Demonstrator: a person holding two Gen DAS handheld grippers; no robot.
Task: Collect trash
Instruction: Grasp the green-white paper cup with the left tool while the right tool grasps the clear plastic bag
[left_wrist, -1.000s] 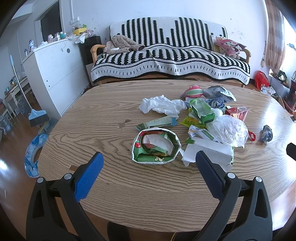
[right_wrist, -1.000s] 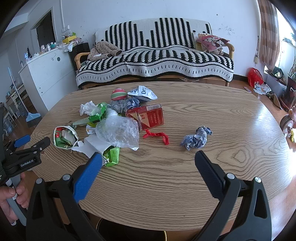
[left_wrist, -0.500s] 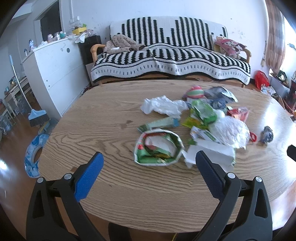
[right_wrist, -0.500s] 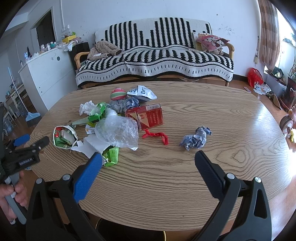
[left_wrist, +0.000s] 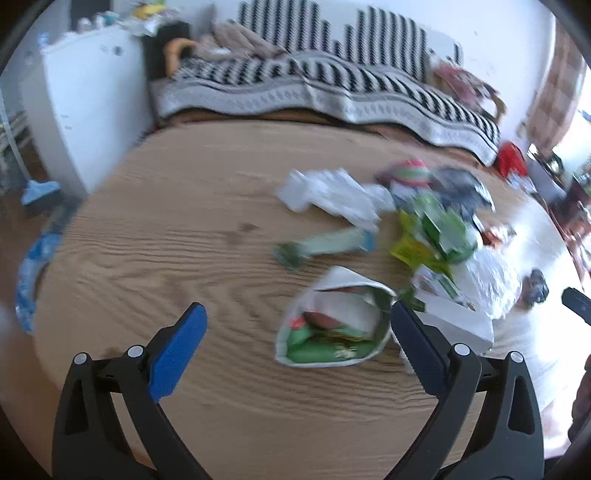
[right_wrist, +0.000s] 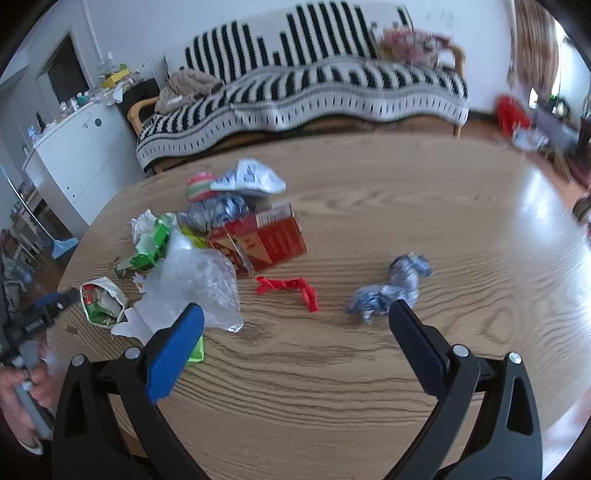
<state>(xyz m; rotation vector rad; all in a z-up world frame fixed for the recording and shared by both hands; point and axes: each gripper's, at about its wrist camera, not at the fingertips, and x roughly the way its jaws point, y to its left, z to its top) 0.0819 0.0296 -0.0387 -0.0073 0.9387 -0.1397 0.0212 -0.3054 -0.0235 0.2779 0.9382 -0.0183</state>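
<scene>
Since half a second ago my left tongs (left_wrist: 295, 332) have pushed in low over the tabletop (left_wrist: 166, 240), so the open snack bag (left_wrist: 332, 325) now sits between their wide-spread blue pads, close against the right one. Both views have also tilted and gone blurry with the motion.

My right tongs (right_wrist: 295, 332) gape wide too, holding nothing, hovering near the tabletop's front edge. Ahead of them lie a red ribbon scrap (right_wrist: 288, 290) and a crumpled blue-and-white wrapper (right_wrist: 391, 290), well apart from the main heap. That heap holds a clear plastic bag (right_wrist: 192, 280), a red carton (right_wrist: 266, 238), green packaging (right_wrist: 151, 247), a white-and-blue bag (right_wrist: 251, 177) and a pink-and-green ball (right_wrist: 197, 184).

Around the snack bag, white torn paper (left_wrist: 454, 321) crowds the right pad, and a pale green strip (left_wrist: 325, 245) lies just beyond. Behind the tabletop stand a striped sofa (right_wrist: 314, 85) and a white cabinet (right_wrist: 77, 147).

Labels are unreadable in the blur. My left hand (right_wrist: 26, 398) shows only partly at the frame edge.
</scene>
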